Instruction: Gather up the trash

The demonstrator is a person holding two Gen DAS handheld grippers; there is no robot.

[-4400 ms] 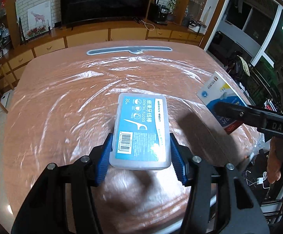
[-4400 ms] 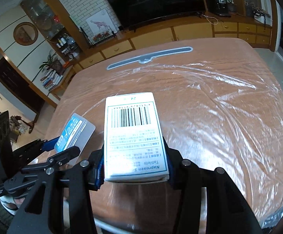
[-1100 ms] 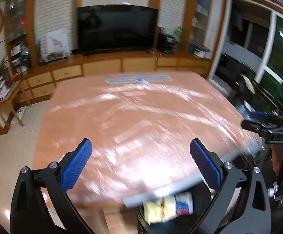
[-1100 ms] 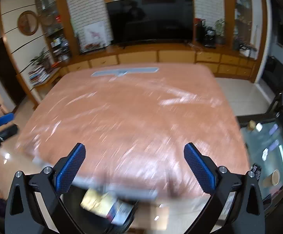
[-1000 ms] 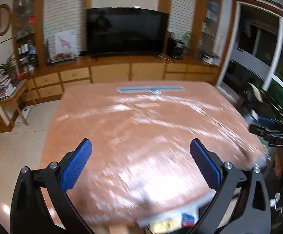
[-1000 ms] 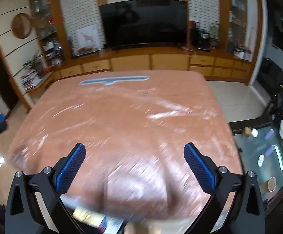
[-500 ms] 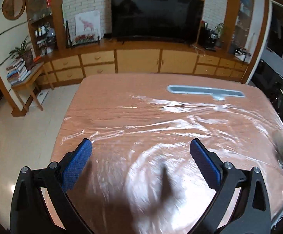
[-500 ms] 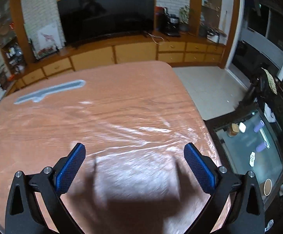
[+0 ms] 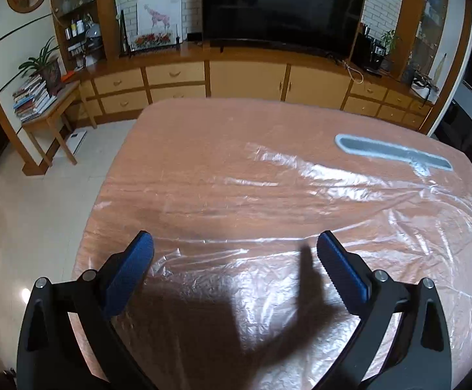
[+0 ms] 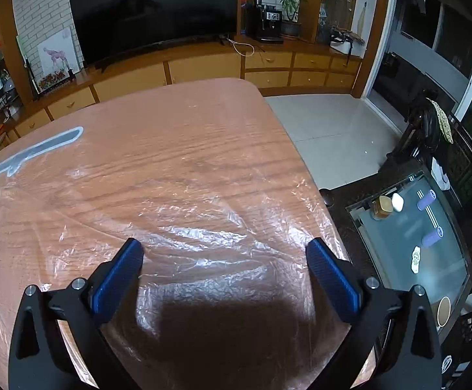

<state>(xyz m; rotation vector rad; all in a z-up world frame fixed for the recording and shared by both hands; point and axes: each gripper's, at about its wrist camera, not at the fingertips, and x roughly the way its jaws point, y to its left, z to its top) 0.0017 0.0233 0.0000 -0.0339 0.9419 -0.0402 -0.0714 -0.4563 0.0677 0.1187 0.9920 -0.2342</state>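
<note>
**Both boxes gone, tabletop bare**

The floss box and pill box you held seconds ago are out of your fingers, and both cameras have swung up over the tabletop [image 9: 223, 175]. Your left gripper [image 9: 235, 243] and right gripper [image 10: 224, 248] stand wide, holding nothing. No trash shows; only a grey strip [image 9: 391, 151] at two o'clock. Sweep low and the fingers could snag the crinkled plastic sheet [image 10: 203, 227].

Black hand-held gripper [image 9: 235, 248] frames, blue ribbed pads [image 9: 341, 271], silver screws.
</note>
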